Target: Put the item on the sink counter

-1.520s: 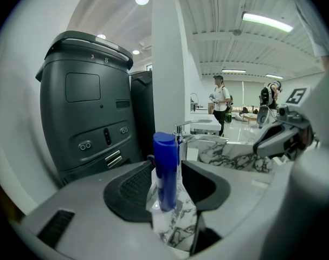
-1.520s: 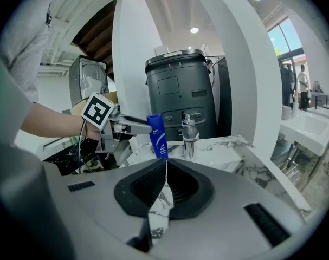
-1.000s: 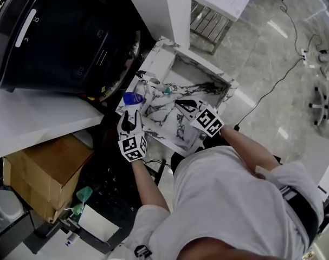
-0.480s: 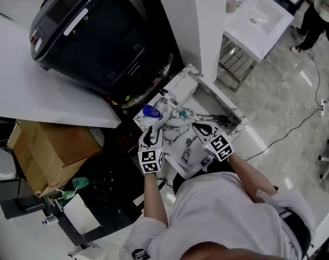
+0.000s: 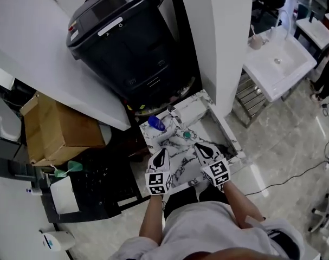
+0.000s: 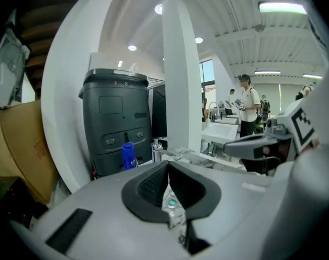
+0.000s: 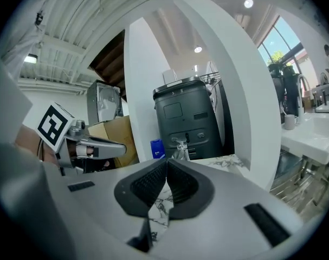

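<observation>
Head view first: the blue bottle (image 5: 156,123) is already on the marble sink counter (image 5: 181,169), at the back left corner just beside the tap (image 5: 169,136) and right in front of the big black bin (image 5: 126,42). In the left gripper view it looks upright, so its long axis is vertical, cap up. The left gripper (image 5: 162,151) sits at the near edge of the counter, well apart from the bottle, which lies straight ahead and a bit to the left of its tips. The left is def the closer one, since the right gripper (image 5: 201,146) is further over by the basin. Left jaws have just been closing and are together now w/ nothing between them — you only see the teal drain plug (image 6: 171,203) through the slit. Right jaws are together and empty too. Both grippers point toward the back wall, tipped slightly down, side by side. Imo the placing is basically done — if anything's left, it's just pulling the hands away w/o knocking the bottle.
</observation>
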### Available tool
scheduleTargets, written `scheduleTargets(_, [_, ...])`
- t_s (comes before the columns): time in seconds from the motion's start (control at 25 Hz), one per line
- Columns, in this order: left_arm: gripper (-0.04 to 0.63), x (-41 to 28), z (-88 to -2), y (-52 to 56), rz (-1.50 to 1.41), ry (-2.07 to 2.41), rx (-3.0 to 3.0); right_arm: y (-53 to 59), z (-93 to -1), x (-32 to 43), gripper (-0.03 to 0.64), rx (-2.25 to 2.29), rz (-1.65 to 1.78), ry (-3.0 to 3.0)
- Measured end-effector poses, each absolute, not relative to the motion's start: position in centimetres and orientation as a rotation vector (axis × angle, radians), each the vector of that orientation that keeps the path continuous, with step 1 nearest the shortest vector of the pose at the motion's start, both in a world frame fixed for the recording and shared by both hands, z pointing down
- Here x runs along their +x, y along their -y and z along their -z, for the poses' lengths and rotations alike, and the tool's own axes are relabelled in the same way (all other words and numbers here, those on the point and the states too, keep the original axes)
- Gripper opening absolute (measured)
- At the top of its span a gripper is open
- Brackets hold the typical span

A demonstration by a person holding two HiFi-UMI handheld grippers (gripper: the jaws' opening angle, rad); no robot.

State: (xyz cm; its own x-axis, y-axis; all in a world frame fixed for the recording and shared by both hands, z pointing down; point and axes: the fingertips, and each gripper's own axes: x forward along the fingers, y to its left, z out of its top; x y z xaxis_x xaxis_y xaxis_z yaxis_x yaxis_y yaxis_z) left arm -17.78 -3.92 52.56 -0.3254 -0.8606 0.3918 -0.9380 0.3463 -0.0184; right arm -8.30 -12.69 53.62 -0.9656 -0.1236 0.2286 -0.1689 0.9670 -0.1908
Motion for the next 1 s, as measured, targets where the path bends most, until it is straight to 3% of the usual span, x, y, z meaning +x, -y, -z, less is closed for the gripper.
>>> scheduleTargets(0.64, [0.011, -13.3, -48.9, -1.4, -0.214, 2.506, 1.306, 7.2, -47.6, -6.5, 0.005, 0.131, -0.101, 2.95])
scheduleTargets(1.0, [0.011, -8.0, -45.2, -9.5, -0.123, 2.611, 1.301, 0.9, -43.5, -0.8, 0.005, 0.238, 0.077, 3.003])
